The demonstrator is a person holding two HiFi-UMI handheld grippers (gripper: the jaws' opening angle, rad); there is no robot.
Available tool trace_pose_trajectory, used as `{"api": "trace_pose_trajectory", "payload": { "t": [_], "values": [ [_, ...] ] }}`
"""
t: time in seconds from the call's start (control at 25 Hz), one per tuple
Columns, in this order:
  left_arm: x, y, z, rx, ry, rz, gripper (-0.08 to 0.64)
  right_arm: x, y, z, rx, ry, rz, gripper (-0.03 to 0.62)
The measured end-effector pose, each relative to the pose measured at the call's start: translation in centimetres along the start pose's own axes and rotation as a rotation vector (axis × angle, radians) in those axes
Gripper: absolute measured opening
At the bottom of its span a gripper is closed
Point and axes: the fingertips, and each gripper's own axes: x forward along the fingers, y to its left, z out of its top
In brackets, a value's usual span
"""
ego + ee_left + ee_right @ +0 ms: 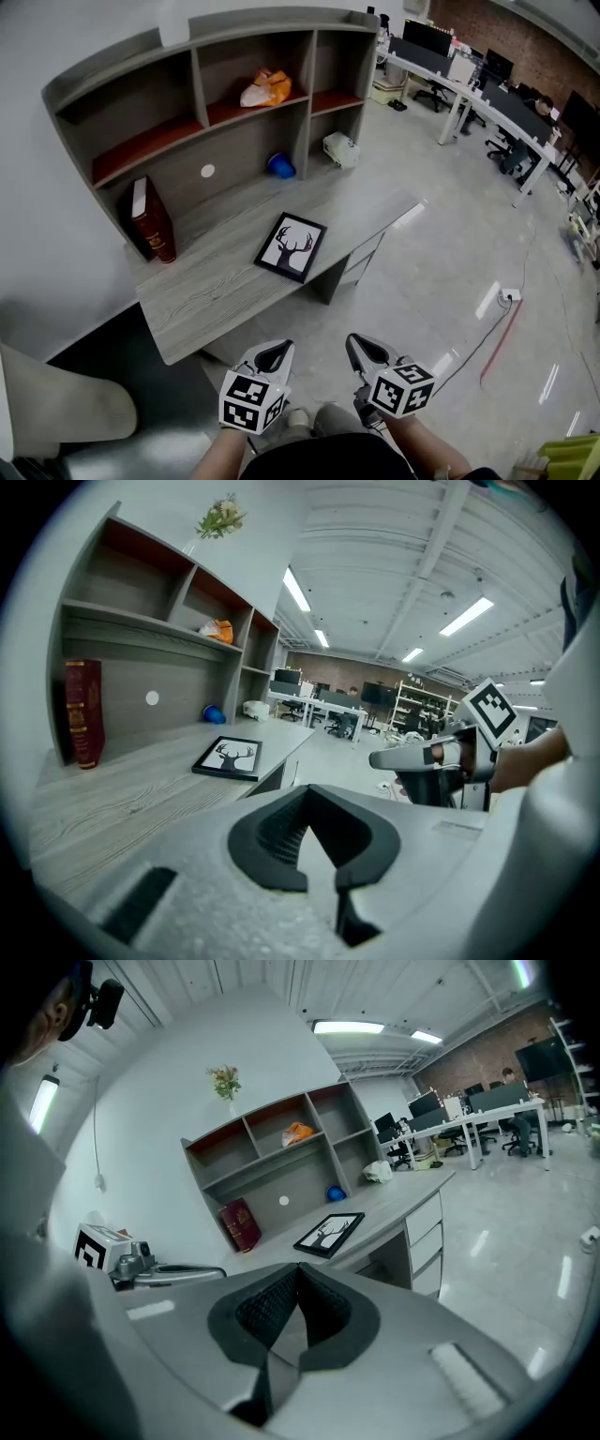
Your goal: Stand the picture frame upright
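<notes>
**Both left tongs (273,355) and right tongs (367,351) pressed together, picture frame (292,247) flat on the desk (214,277)**

Head view: the two tongs sit side by side low in the picture, close to the person's body and over the shiny floor, short of the desk's front edge. Each has its jaws together and grips nothing. The picture frame lies face up on the grey wooden desk, near the front edge, its black border round a deer-head silhouette. It is well apart from both tongs. Behind it rises a shelf unit (192,66). A red book (153,221) stands at the unit's left end, a blue object (280,166) sits at its foot, and an orange bag (266,88) rests on an upper shelf.

Left gripper view: the left tongs (310,829) show their dark pads meeting, with nothing pinched. Beyond them the picture frame (227,757) lies flat on the desk, the red book (82,712) upright far to its left. The right tongs (405,758) point in from the right, off the desk.

Right gripper view: the right tongs (297,1309) are also pressed together and empty. The picture frame (330,1233) lies flat near the desk's front edge, right of the red book (239,1225). The left tongs (178,1272) show at the left.
</notes>
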Motion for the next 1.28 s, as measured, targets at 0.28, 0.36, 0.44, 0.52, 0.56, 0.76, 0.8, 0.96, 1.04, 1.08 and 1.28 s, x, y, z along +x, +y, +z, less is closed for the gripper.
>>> {"api": "trace_pose_trajectory", "payload": {
  "t": [0.28,0.36,0.44,0.52,0.56,0.76,0.8,0.96,1.04,1.08,1.28],
  "values": [
    [1.4,2.2,0.9,-0.02,-0.012,0.015,-0.003,2.4,-1.2,1.2,-0.004,0.009,-0.013,0.0],
    [2.2,3.3,1.2,-0.013,-0.006,0.036,-0.003,3.4,-1.8,1.5,-0.005,0.017,-0.01,0.0],
    [3.1,4.2,1.5,-0.008,0.003,0.053,-0.003,4.6,-2.4,2.0,-0.004,0.025,0.0,0.0],
    [4.1,5.0,2.2,-0.005,0.008,0.071,-0.003,5.8,-3.2,2.6,-0.005,0.039,0.013,0.0],
    [4.6,5.3,2.7,-0.005,0.007,0.078,-0.003,6.4,-3.4,3.0,-0.007,0.047,0.021,0.0],
    [7.2,7.5,4.6,0.0,0.011,0.121,-0.003,9.5,-4.1,4.4,-0.015,0.083,0.068,0.0],
    [7.7,7.8,4.8,0.003,0.015,0.138,-0.003,9.9,-4.4,4.6,-0.017,0.089,0.074,0.0],
    [9.4,9.0,5.4,0.029,0.035,0.189,-0.003,11.5,-5.7,5.6,-0.021,0.108,0.086,0.0],
    [10.0,9.5,5.9,0.019,0.026,0.203,0.0,12.1,-6.4,5.8,-0.024,0.121,0.094,0.0],
    [10.4,9.6,6.2,0.011,0.02,0.207,0.002,12.3,-6.6,6.0,-0.028,0.128,0.099,0.0],
    [12.1,10.1,7.3,0.005,0.025,0.215,0.0,13.6,-7.8,7.3,-0.042,0.144,0.13,0.0]
  ]
}}
